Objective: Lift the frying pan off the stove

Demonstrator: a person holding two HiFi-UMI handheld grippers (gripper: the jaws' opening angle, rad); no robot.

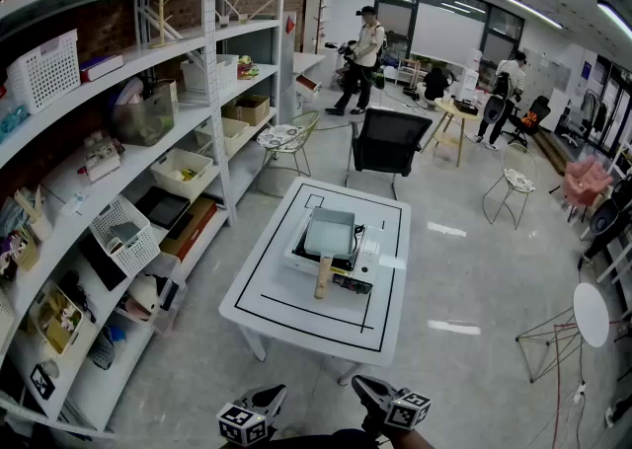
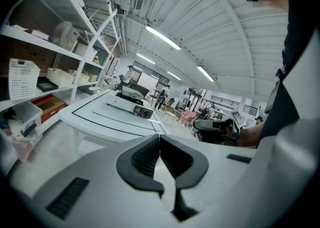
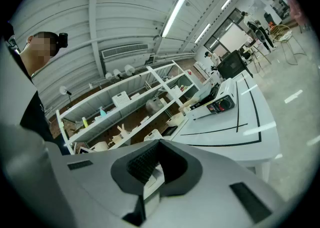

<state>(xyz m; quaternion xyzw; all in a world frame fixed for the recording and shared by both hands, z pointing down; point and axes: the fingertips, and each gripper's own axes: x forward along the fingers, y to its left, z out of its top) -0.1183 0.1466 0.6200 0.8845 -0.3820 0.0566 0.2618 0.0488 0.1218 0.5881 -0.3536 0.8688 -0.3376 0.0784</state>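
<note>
The ribbed pads (image 2: pixel 145 155) of the left gripper (image 2: pixel 160 140) are pressed together at the tips, and nothing stands between them. The pads (image 3: pixel 142 162) of the right gripper (image 3: pixel 159 144) also meet at the tips, with nothing caught between.

In the head view both tools are at the bottom edge, close to the person's body. The left gripper (image 1: pixel 277 393) and the right gripper (image 1: pixel 359 384) lie side by side with a small gap. Their tips point forward to the table (image 1: pixel 296 311), and each marker cube (image 1: pixel 242 424) sits at the rear end, toward the person. In the left gripper view the hand (image 2: pixel 246 137) that holds the right tool shows on the right, at about the same height.

Both grippers are held low and well apart from the table, over the bare floor (image 1: pixel 178 378).

The frying pan (image 1: pixel 330 232), square and pale inside, sits on the stove (image 1: pixel 367 261) at the middle of the white table, inside a black outline. Its wooden handle (image 1: pixel 323 278) points toward the person and reaches over the front of the stove. Neither gripper touches the pan or the handle.

Long shelves (image 1: pixel 118 171) with baskets and boxes run along the left side. A black chair (image 1: pixel 390 141) stands behind the table.
</note>
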